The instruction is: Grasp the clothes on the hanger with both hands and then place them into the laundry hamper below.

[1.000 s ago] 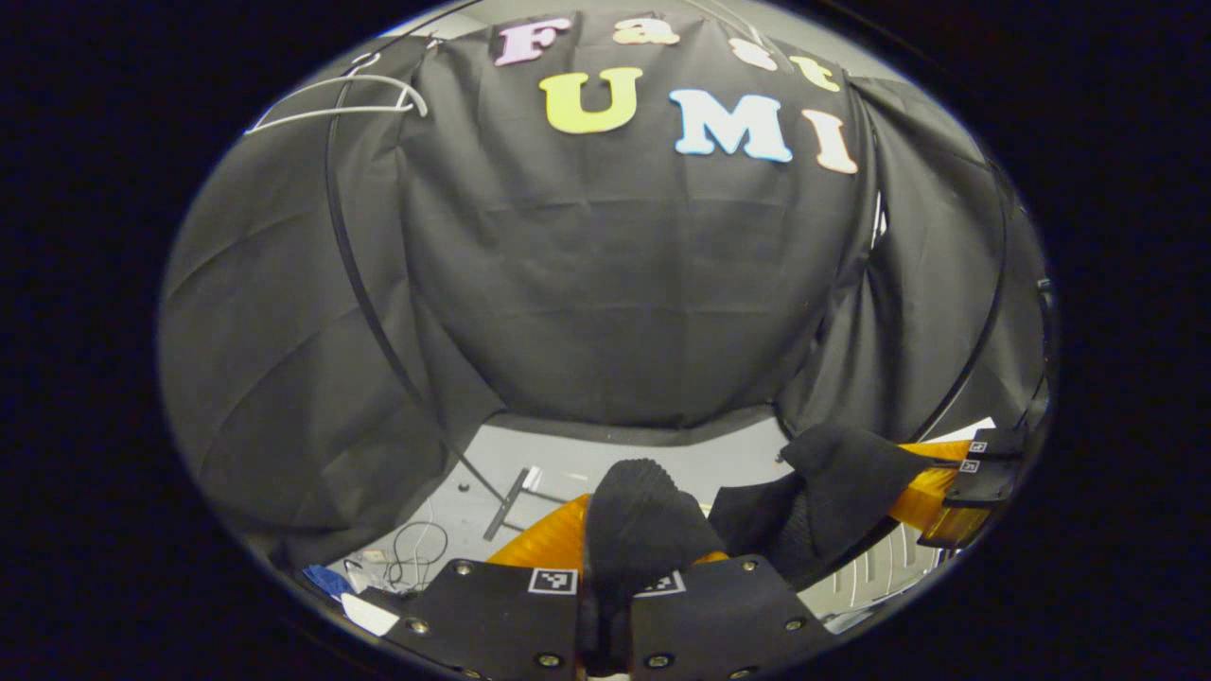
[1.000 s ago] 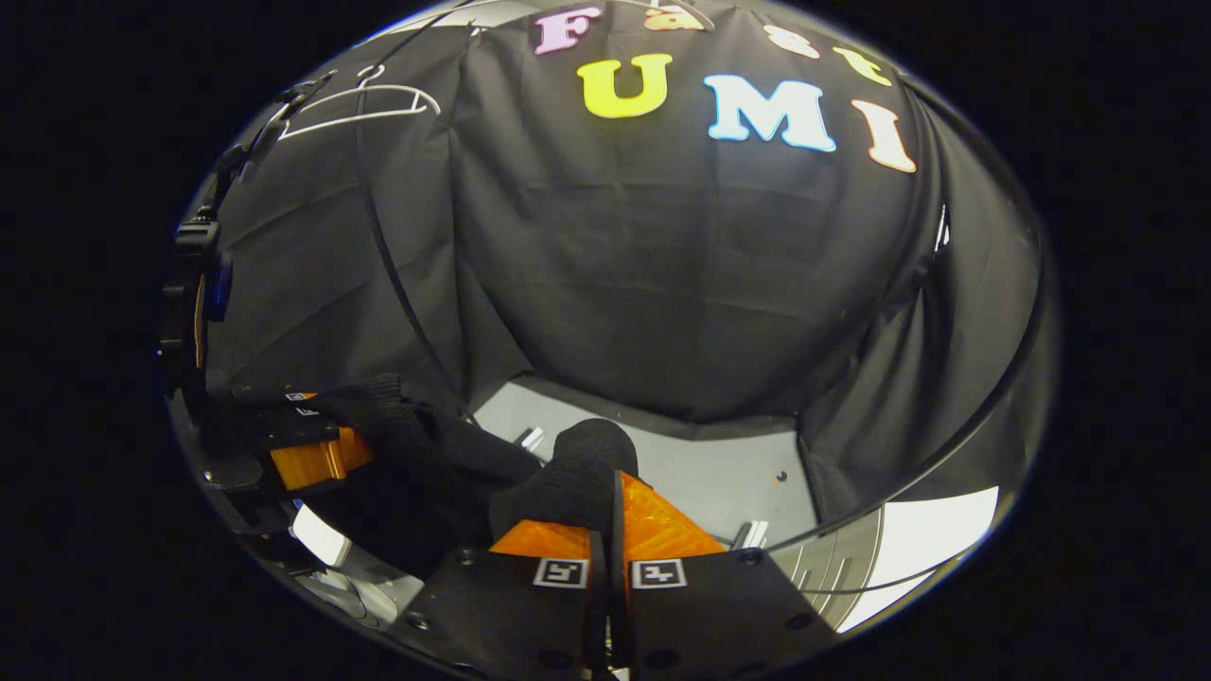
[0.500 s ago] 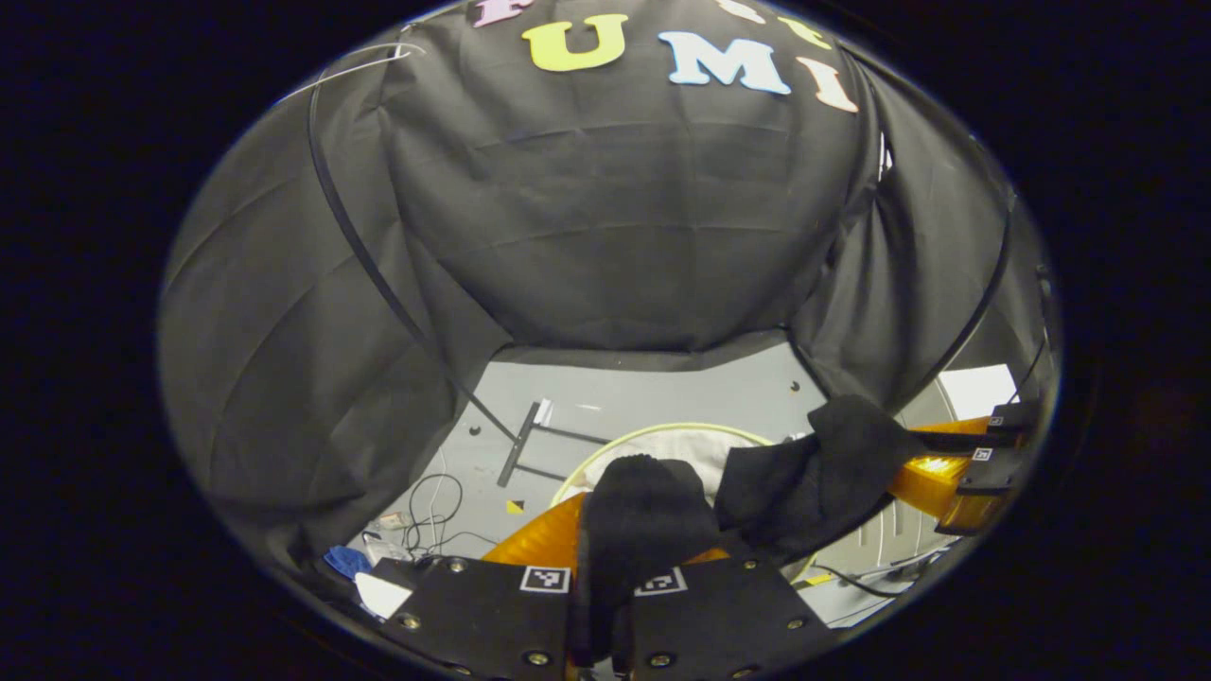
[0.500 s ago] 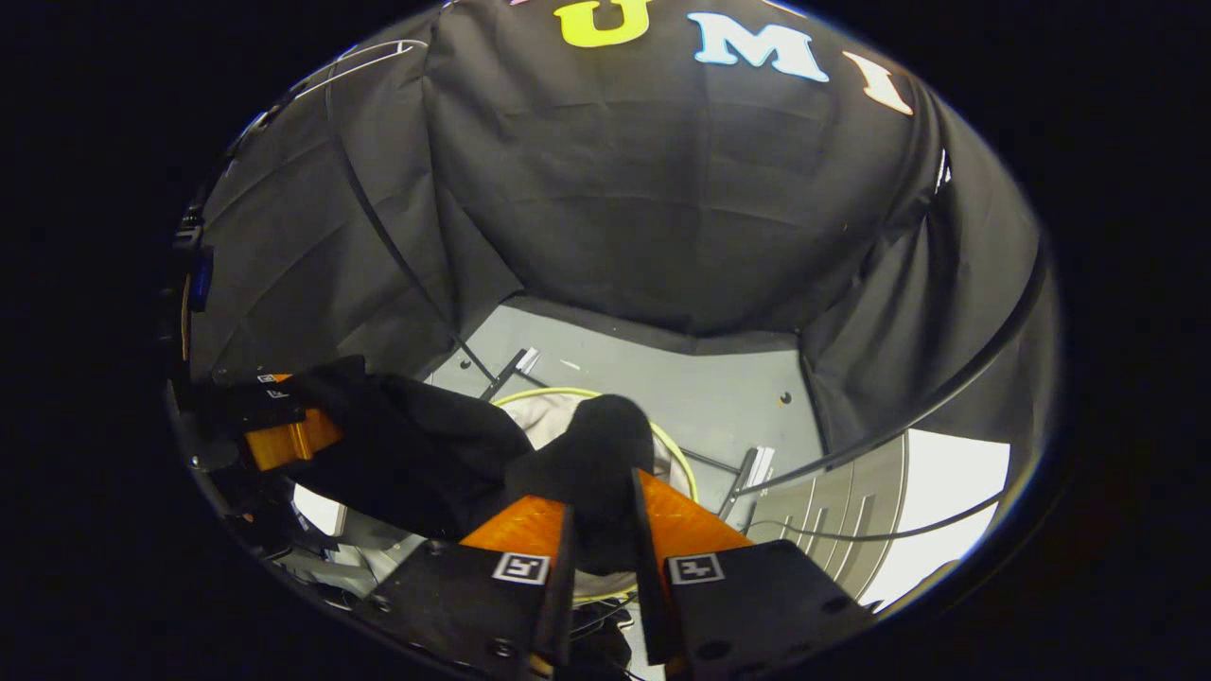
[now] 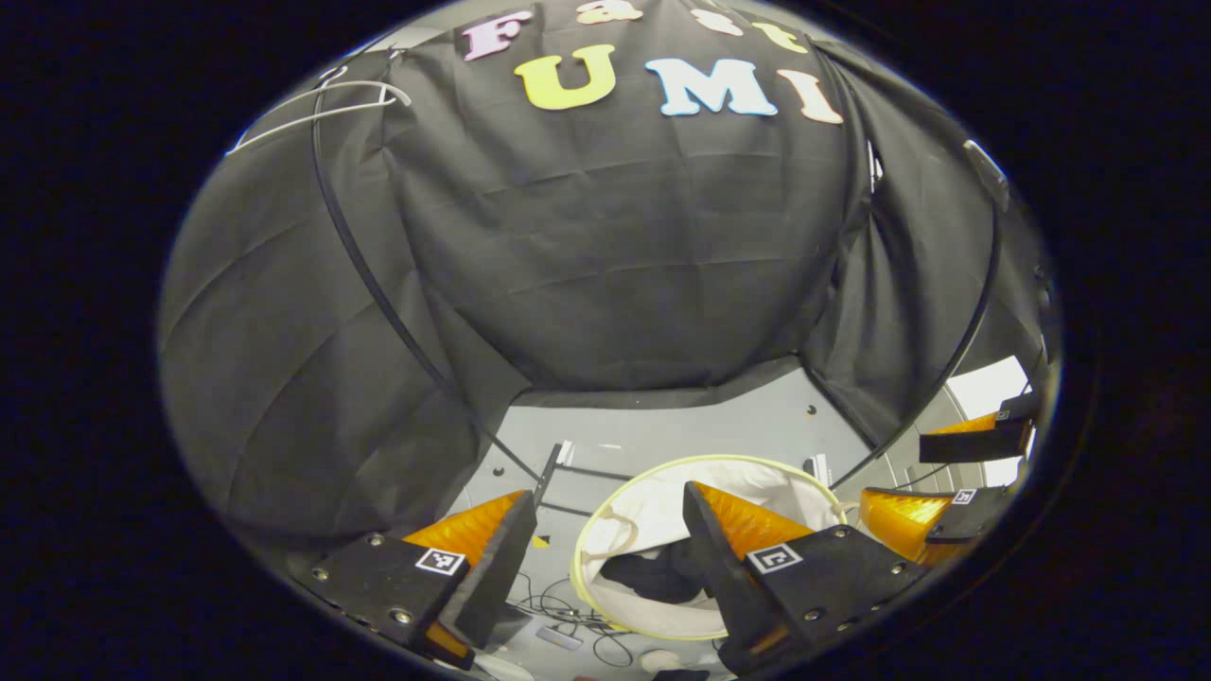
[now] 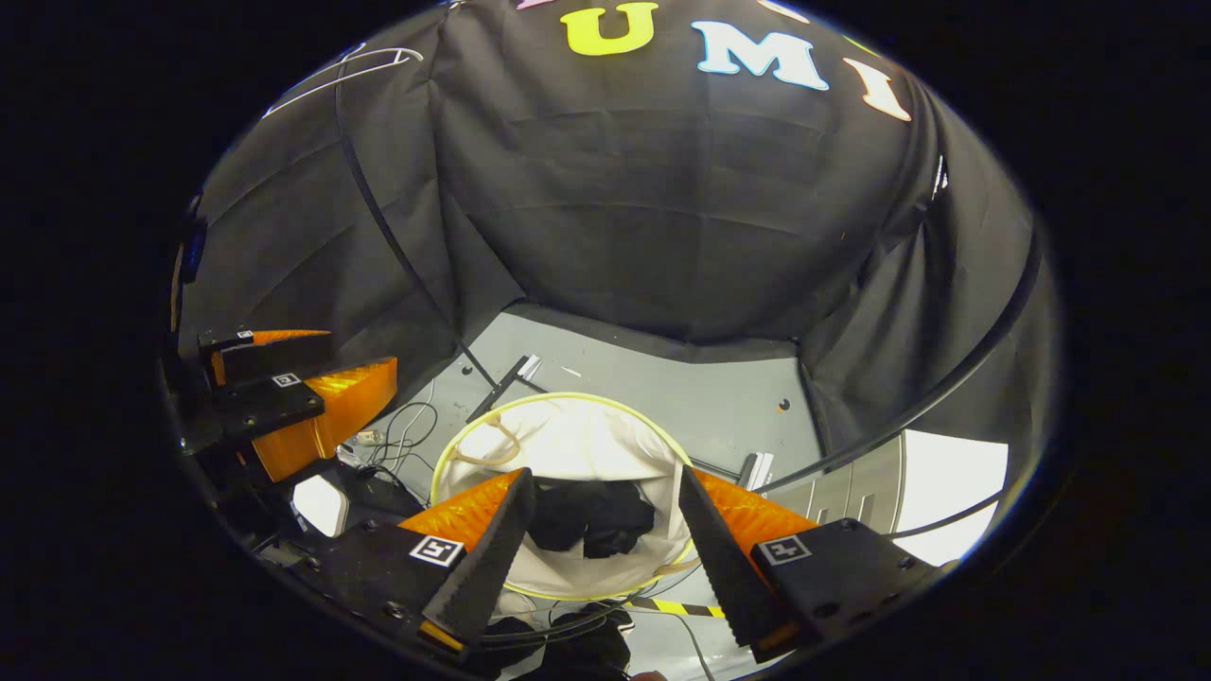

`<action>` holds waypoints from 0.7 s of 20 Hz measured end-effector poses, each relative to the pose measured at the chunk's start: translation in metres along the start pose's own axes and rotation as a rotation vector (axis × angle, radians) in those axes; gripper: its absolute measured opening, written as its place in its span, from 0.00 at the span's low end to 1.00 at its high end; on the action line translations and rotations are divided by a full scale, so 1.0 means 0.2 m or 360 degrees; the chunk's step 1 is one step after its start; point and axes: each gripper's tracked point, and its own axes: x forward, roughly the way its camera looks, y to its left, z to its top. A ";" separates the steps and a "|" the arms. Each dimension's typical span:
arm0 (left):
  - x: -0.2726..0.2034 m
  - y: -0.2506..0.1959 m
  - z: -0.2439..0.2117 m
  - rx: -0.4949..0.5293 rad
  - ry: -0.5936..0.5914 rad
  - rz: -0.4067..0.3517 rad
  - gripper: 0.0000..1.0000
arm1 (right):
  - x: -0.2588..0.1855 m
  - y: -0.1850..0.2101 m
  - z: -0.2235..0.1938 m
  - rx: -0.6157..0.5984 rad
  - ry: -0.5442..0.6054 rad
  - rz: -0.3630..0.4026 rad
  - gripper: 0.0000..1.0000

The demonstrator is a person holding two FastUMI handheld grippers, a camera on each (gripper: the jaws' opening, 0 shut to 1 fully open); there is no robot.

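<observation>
Both grippers are now standing open above the hamper (image 6: 568, 445), where half a second ago each was pinching a fold of the black clothes. The left gripper (image 5: 605, 530) is holding its fingers spread wide with nothing between them, and the right gripper (image 6: 601, 525) is doing the same. The clothes (image 6: 591, 518) are lying in a dark heap at the bottom of the hamper, seen between the right gripper's fingers; in the left gripper view the same heap (image 5: 653, 575) is showing low inside the white liner, near the right finger. The hanger (image 5: 317, 104) is hanging bare at the far upper left, against the booth wall. Each view is also catching the other gripper off to the side, likewise open.

Judging from this, the drop is done and the task looks essentially complete: the clothes are sitting fully inside the rim, nothing draping over it. What is left is only for the hands to be drawing back clear.
</observation>
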 end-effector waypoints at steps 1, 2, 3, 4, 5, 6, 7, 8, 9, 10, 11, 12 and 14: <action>-0.02 0.00 0.03 0.0011 -0.0024 -0.0010 0.92 | -0.02 0.00 0.02 0.0007 -0.0014 -0.0006 0.93; -0.06 -0.01 0.06 0.0013 -0.0046 -0.0026 0.92 | -0.04 0.01 0.03 0.0014 -0.0034 -0.0008 0.97; -0.09 -0.02 0.08 0.0012 -0.0068 -0.0042 0.92 | -0.07 0.00 0.06 0.0018 -0.0061 -0.0014 0.97; -0.12 -0.02 0.10 0.0012 -0.0091 -0.0050 0.93 | -0.11 0.01 0.09 0.0016 -0.0093 -0.0022 0.93; -0.15 -0.01 0.13 0.0013 -0.0124 -0.0056 0.92 | -0.15 0.00 0.12 0.0012 -0.0131 -0.0034 0.97; -0.21 0.00 0.15 0.0014 -0.0157 -0.0062 0.92 | -0.19 0.00 0.14 0.0014 -0.0171 -0.0049 0.97; -0.26 0.00 0.19 0.0016 -0.0197 -0.0068 0.92 | -0.24 0.00 0.19 0.0023 -0.0219 -0.0059 0.97; -0.31 0.01 0.24 0.0018 -0.0244 -0.0075 0.92 | -0.29 0.00 0.24 0.0037 -0.0271 -0.0067 0.93; -0.36 0.03 0.30 0.0017 -0.0294 -0.0080 0.92 | -0.35 0.00 0.27 0.0050 -0.0324 -0.0080 0.97; -0.43 0.06 0.35 0.0012 -0.0347 -0.0084 0.92 | -0.41 0.01 0.31 0.0060 -0.0379 -0.0093 0.93; -0.49 0.07 0.41 0.0005 -0.0397 -0.0089 0.93 | -0.47 0.01 0.35 0.0071 -0.0431 -0.0113 0.97; -0.57 0.10 0.45 -0.0005 -0.0449 -0.0096 0.93 | -0.54 0.01 0.38 0.0081 -0.0484 -0.0135 0.97; -0.71 0.15 0.54 -0.0027 -0.0549 -0.0119 0.93 | -0.69 0.02 0.46 0.0101 -0.0606 -0.0181 0.93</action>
